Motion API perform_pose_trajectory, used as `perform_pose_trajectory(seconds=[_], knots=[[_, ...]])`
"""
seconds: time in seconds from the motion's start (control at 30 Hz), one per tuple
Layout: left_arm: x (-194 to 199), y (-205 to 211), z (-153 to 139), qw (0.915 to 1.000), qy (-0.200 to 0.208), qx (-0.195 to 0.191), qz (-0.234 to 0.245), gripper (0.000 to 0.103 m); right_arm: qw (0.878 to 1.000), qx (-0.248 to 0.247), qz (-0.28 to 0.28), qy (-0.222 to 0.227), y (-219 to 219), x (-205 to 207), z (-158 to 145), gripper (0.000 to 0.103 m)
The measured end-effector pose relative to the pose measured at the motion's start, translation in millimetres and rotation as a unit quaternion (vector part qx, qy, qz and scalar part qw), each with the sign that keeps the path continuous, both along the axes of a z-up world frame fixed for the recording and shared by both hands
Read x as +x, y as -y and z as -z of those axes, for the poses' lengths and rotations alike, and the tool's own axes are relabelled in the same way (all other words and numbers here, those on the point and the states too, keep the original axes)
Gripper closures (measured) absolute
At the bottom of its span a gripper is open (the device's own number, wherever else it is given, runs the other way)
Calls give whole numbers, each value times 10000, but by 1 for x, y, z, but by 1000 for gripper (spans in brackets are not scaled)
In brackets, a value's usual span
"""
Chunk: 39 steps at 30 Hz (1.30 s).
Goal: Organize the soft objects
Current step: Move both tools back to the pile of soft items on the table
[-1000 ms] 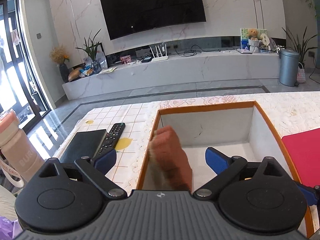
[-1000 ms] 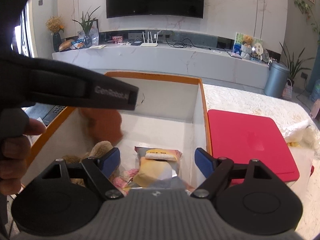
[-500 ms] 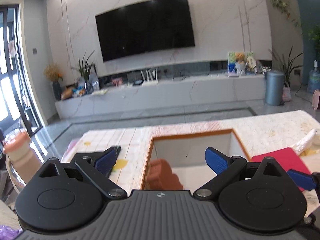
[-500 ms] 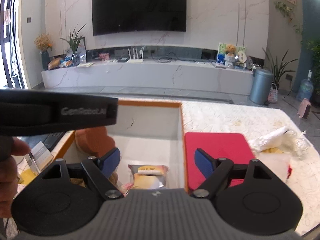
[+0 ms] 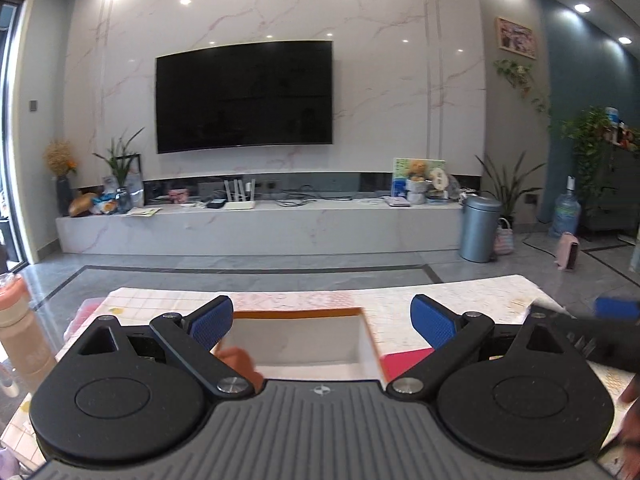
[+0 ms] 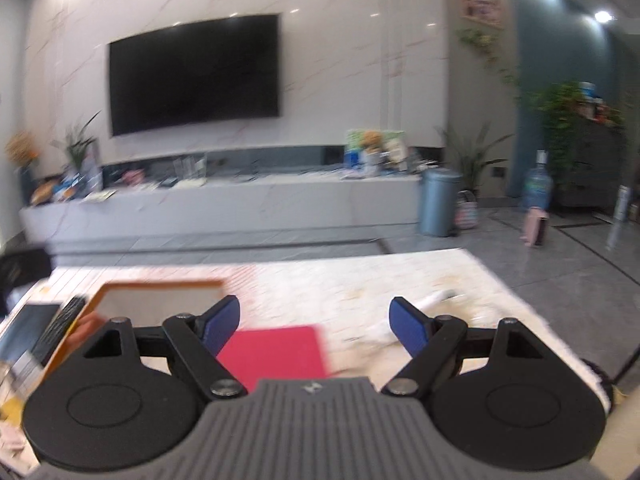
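- My left tool (image 5: 322, 322) is released, nothing between its blue pads; my right tool (image 6: 316, 322) is likewise spread wide and empty.
- The box (image 5: 298, 314) with the orange rim sits on the counter (image 5: 460, 294) just below and ahead of the left tool; a brown plush toy (image 5: 236, 360) shows at its near left corner.
- From the right tool the box lies low and left, so my left hand is nearer.
- The red lid (image 6: 276, 350) lies flat directly under the right tool, just beside the box's right wall.
- A pale crumpled thing (image 6: 424, 306) lies ahead-right, too blurred to name.
- Open counter stretches beyond; its far edge drops to the floor.
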<state>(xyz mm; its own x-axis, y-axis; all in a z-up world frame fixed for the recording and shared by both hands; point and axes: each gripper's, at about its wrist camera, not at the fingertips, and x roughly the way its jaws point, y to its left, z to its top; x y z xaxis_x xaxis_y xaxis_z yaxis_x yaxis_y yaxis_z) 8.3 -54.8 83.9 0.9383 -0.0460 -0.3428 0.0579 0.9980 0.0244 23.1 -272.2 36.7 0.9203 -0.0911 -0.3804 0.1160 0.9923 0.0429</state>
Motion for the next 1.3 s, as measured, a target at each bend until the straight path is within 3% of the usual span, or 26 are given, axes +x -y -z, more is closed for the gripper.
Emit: perform_pose_trajectory(seconds=[0.17,0.3,0.43,0.57,0.7,0.9,1.07,1.2,1.3], knots=[[5,39,0,9995,-80,219,216,0,9986,13,491,185,55,-7,-18,20],[8,78,8,9980,-112,148,611,0,9971,58,741,159,91,-5,-20,20],[14,120,28,9945,-251,-108,1008,0,9967,416,681,154,127,10,-21,19],[33,163,58,9904,-536,137,1265,0,9964,449,721,-52,148,31,-12,19],[49,201,97,9880,-735,531,1253,0,9945,489,729,-580,164,52,24,21],[63,245,156,9788,-1065,1319,1150,0,9829,846,902,-1362,191,78,96,32],[72,256,190,9766,-1227,1524,890,0,9651,761,1430,-2059,209,88,137,32],[58,269,202,9771,-653,1910,674,0,9530,523,1652,-2485,215,94,157,32],[49,275,211,9672,-575,2288,942,0,9450,329,1864,-2669,222,97,165,32]])
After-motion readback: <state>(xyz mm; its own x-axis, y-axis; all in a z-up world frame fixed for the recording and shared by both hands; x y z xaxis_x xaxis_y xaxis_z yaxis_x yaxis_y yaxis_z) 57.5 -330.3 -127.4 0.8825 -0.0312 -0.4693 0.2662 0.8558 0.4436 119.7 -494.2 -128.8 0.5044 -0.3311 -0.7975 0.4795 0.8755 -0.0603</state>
